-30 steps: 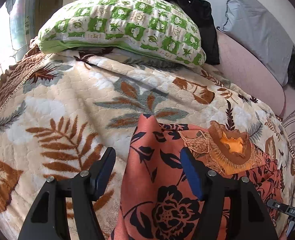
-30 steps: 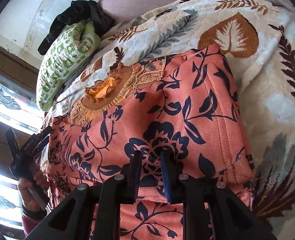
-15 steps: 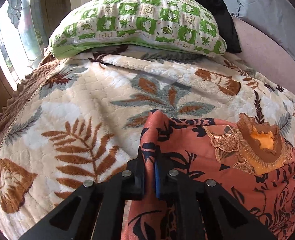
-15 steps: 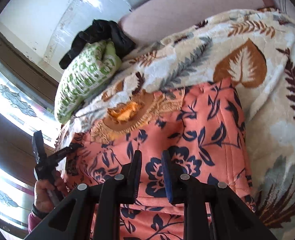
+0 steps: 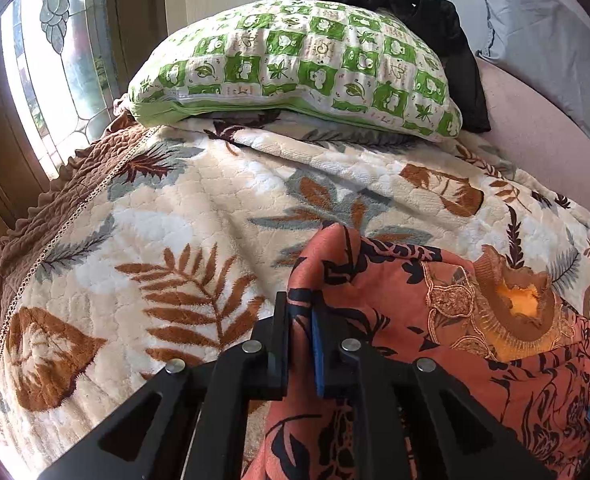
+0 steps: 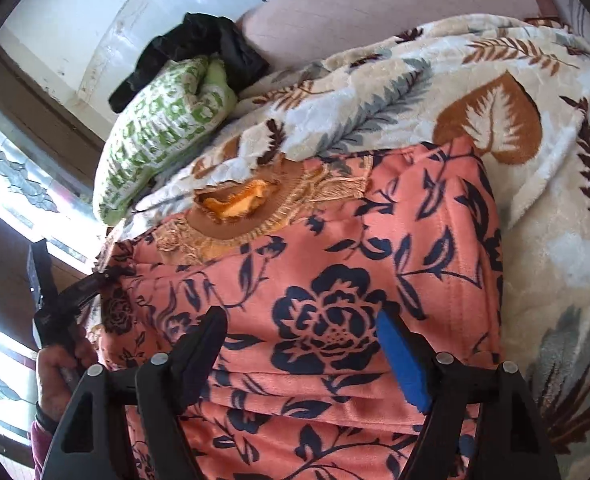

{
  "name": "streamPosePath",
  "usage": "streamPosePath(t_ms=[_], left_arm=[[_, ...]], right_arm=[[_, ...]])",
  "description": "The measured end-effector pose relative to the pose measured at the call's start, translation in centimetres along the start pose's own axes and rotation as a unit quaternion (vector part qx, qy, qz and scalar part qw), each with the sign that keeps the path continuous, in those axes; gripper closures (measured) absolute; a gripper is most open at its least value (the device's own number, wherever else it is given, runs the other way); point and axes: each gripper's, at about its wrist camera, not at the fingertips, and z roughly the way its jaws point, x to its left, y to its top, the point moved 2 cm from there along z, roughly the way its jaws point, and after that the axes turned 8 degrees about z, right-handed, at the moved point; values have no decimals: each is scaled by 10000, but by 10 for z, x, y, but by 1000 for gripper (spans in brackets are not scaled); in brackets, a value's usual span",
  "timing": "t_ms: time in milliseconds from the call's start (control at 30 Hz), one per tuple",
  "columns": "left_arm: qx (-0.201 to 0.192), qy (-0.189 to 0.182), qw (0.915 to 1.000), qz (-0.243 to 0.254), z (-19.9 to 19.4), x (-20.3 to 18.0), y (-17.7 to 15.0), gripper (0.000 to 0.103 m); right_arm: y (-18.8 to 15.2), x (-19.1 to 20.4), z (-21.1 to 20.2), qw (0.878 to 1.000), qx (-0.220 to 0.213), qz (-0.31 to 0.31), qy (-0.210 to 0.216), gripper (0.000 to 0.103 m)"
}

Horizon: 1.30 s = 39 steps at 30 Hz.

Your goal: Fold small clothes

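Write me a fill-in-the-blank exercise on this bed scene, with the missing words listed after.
1. The left tongs are shut on the orange floral ____.
2. The right tongs stand ____ above it.
3. The checked pillow is white and ____.
4. A ____ cloth lies behind the pillow.

Missing words: garment; open; green; black

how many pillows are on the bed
2: a green checked pillow at the blanket's far end, and a grey pillow against the wall at upper right. More may be hidden.
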Motion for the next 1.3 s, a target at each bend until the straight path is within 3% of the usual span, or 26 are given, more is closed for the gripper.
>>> streamPosePath(t_ms=[67,100,133,200,233,300,367,467,533,567,733,800,867,900,1067,1300], left_arm=[[-108,-5,9999,101,-13,-6,-3,89],[-204,0,9995,231,-21,-11,-5,85],[-306,40,9987,397,-29,-17,-8,81],[-511,176,9959,719,-43,-28,-15,58],[-595,179,9944,856,-50,-33,-20,56],[-496,-38,9915,1200,-53,-47,-31,53],[-136,-186,9866,1617,-44,-64,-46,53],[474,-6,9776,2052,-16,-77,-76,53],[196,32,9764,2149,-18,-76,-82,51],[236,18,9760,2165,-20,-75,-82,51],[257,-391,9908,1266,-49,-37,-83,52],[139,-200,9944,1029,-68,-16,-94,45],[37,-40,9965,839,-87,7,-111,35],[12,-66,9975,708,-96,18,-121,32],[360,-455,9981,214,-122,60,-168,31],[1023,-1034,9892,182,-129,65,-234,34]], right_arm=[[-6,16,-3,9990,-155,-381,152,40],[-9,25,-2,9978,-203,-617,131,59],[-13,33,3,9969,-129,-769,67,71],[-24,36,23,9961,237,-842,-92,70],[-30,37,38,9947,458,-874,-282,70],[-40,39,45,9906,496,-1170,-498,70],[-43,44,41,9877,580,-1330,-588,70],[-45,35,32,9908,641,-1087,-492,70],[-47,30,28,9909,682,-1051,-492,70],[-47,27,25,9910,695,-1037,-490,70],[-47,13,-7,9958,767,-471,-149,68],[-49,6,-25,9973,656,-317,-38,67],[-54,-3,-43,9986,504,-44,132,49],[-58,-9,-53,9988,420,115,235,28],[-81,-24,-93,9984,217,293,425,27],[-122,-61,-138,9973,329,595,263,27]])
